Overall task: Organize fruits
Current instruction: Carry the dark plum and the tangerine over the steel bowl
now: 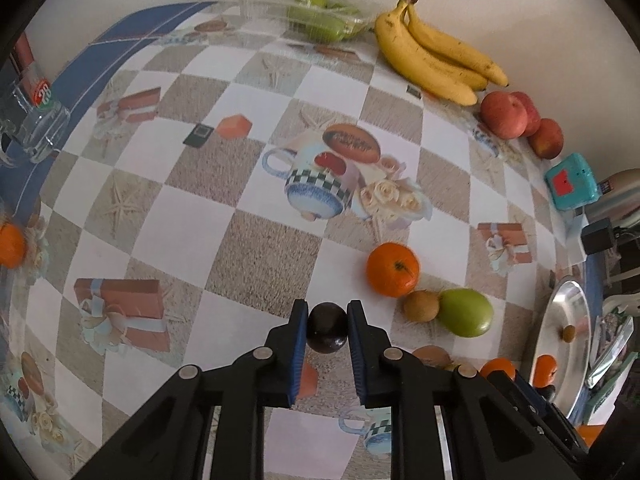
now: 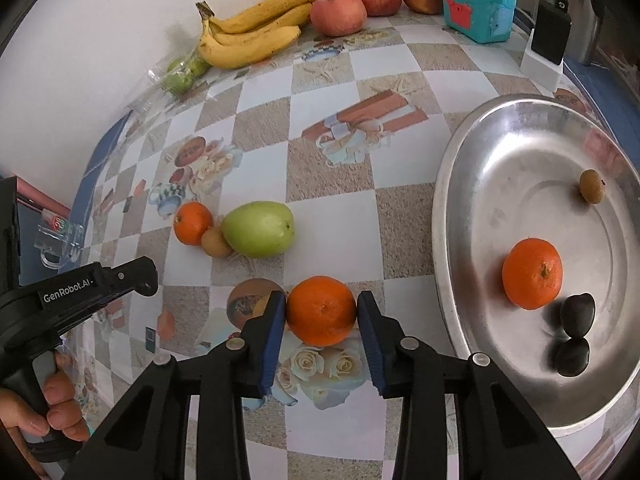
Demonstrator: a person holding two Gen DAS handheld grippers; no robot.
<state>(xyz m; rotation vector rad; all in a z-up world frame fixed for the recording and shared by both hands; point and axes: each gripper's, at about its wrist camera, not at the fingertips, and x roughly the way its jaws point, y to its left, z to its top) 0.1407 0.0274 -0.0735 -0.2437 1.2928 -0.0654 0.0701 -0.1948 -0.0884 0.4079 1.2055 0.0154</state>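
on a checked tablecloth [image 1: 248, 240], the left gripper [image 1: 327, 322] has its blue pads pressed to either side of a small dark fruit [image 1: 326, 328], the jaws drawn in close around it. the right gripper [image 2: 322, 314] has an orange [image 2: 322, 310] between its jaws, wider apart, the left pad against the peel and the right pad touching or just shy of it (the view does not settle which).

in the right wrist view a steel tray [image 2: 472, 152] sits at the table's right side, holding a second orange [image 2: 532, 274], a dark fruit [image 2: 577, 314] just beside it with its reflection below, and a small brown fruit [image 2: 592, 186] well apart toward the far rim.

left of the tray, on the cloth, a third orange [image 2: 193, 223], a kiwi [image 2: 215, 242] and a green mango [image 2: 258, 229] lie in a touching row. along the back wall lie bananas [image 2: 248, 28], three apples [image 2: 338, 14] and a teal box [image 2: 476, 6], with green fruit in a clear container [image 1: 316, 16] further left.

a glass mug [image 1: 38, 128] stands at the table's left edge, and another orange [image 1: 10, 246] shows at the left margin of the left wrist view. the person's hand [image 2: 44, 408] grips the left tool's handle, seen at the lower left of the right wrist view.
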